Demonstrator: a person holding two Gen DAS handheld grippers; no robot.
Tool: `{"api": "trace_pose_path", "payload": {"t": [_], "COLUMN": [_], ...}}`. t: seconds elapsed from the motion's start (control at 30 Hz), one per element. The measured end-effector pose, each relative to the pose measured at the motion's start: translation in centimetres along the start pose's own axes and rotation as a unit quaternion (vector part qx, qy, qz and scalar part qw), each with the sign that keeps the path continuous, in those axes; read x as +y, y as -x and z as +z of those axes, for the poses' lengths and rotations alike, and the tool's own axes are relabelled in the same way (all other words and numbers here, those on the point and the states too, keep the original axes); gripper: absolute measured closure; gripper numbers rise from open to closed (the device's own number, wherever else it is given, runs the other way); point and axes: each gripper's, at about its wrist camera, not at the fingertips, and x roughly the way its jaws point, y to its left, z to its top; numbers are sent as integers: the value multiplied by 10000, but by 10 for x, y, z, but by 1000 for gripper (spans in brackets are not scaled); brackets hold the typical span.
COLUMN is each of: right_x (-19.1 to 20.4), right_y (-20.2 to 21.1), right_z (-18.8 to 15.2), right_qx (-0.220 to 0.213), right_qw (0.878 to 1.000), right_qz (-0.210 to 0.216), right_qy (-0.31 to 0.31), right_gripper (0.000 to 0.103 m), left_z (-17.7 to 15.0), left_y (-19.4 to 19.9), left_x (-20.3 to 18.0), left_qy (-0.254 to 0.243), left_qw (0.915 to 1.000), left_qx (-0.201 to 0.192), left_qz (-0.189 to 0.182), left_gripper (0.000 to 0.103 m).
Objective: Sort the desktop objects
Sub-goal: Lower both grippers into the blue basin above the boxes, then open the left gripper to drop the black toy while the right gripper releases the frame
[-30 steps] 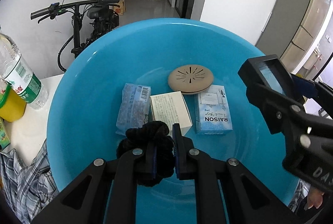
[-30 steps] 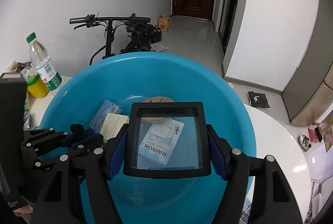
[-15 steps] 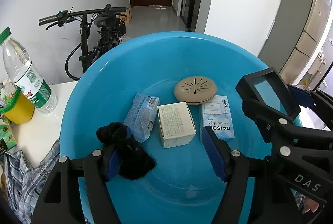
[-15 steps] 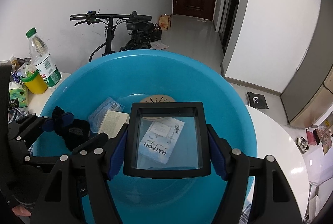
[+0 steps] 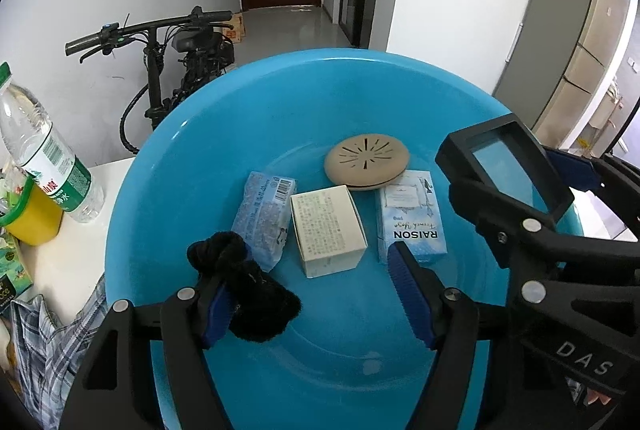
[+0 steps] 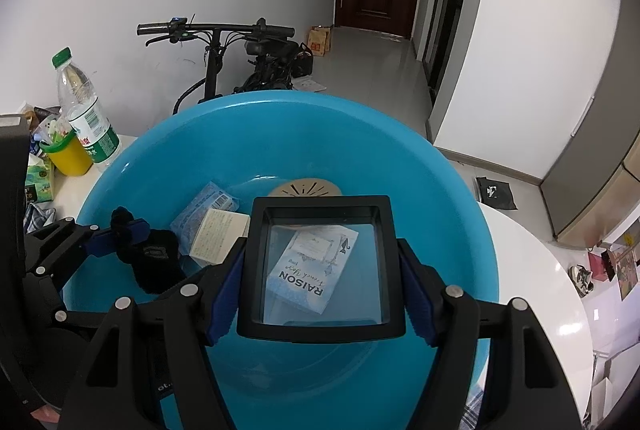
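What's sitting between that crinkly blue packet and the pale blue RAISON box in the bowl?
A small white cardboard box, between the packet and RAISON box, clearest in the left wrist view.

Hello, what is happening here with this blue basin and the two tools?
A person is sorting desk items into the blue basin with two hand-held tongs. The left tongs are open over the basin; a black hair scrunchie hangs against one pad, apparently just let go. The right tongs grip a black-framed clear box above the basin. A RAISON packet, a white box, a blue packet and a beige disc already lie inside.
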Motion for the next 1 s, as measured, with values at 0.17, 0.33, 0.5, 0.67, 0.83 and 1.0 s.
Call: {"api": "trace_pose_path", "payload": {"t": [0.17,0.33,0.5,0.67,0.83,1.0], "right_x": [-2,-5,-5,-8,-6,7], "right_y": [-2,0,2,1,-3,-4], "right_z": [1,1,2,2,2,-1], "right_qx": [17,11,-15,-26,33,64], "right_qw": [10000,10000,10000,9999,9998,9996], "right_qz": [-45,-49,-67,-159,-204,-173], "right_qy": [-29,-62,-49,-55,-6,204], "right_gripper": [34,34,34,34,34,34], "left_z": [2,2,3,4,7,9], "left_y": [-5,-6,-4,0,6,8], "left_x": [12,16,16,20,27,32], "left_qy": [304,429,380,422,577,688], "left_qw": [9995,9990,9992,9989,9982,9974], "left_qx": [103,120,61,1,-81,-114], "left_qz": [66,49,134,182,156,205], "left_gripper": [30,30,30,30,30,30]}}
